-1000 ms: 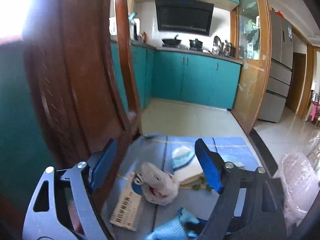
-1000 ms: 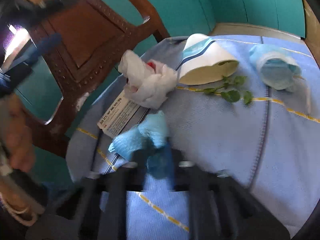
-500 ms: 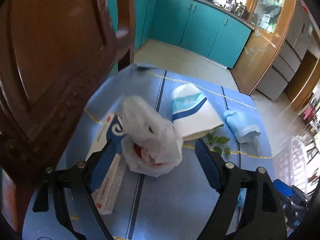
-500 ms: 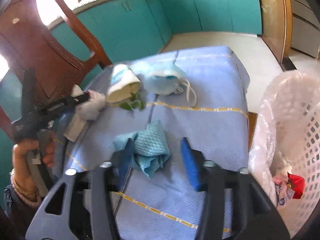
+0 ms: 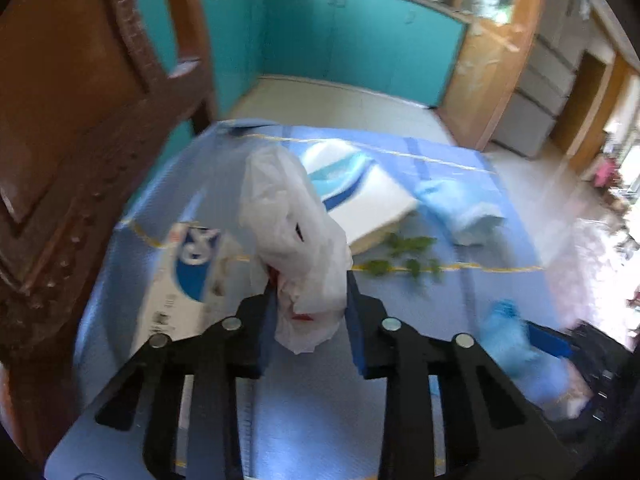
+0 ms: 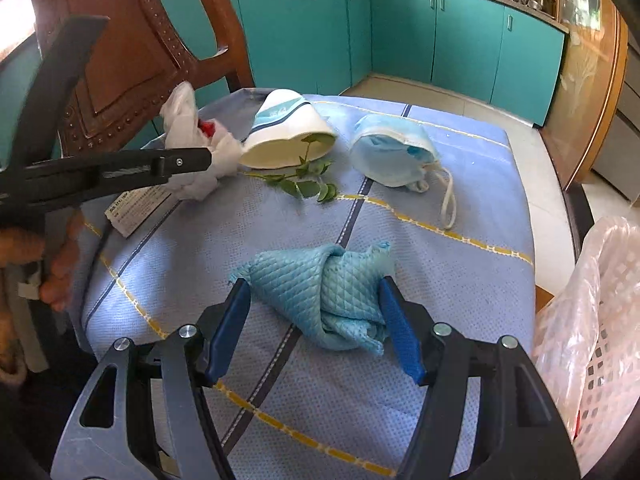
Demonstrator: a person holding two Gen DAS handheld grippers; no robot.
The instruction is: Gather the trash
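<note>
My left gripper (image 5: 308, 300) is shut on a crumpled white plastic bag (image 5: 296, 232) with something red inside; the bag also shows in the right wrist view (image 6: 192, 136). My right gripper (image 6: 314, 316) has its blue pads either side of a crumpled light-blue quilted cloth (image 6: 328, 292) on the blue table cover; the jaws are open around it. A paper cup (image 6: 284, 132) lies on its side, with a leafy sprig (image 6: 308, 180), a blue face mask (image 6: 392, 152) and a flat box (image 5: 184, 280) nearby.
A white basket lined with clear plastic (image 6: 592, 320) stands at the table's right edge. A brown wooden chair (image 6: 132, 52) stands at the table's left side. Teal kitchen cabinets (image 6: 400, 32) line the far wall.
My left gripper has moved onto the white bag and closed on it. My right gripper has moved forward so its jaws sit around the blue cloth.
</note>
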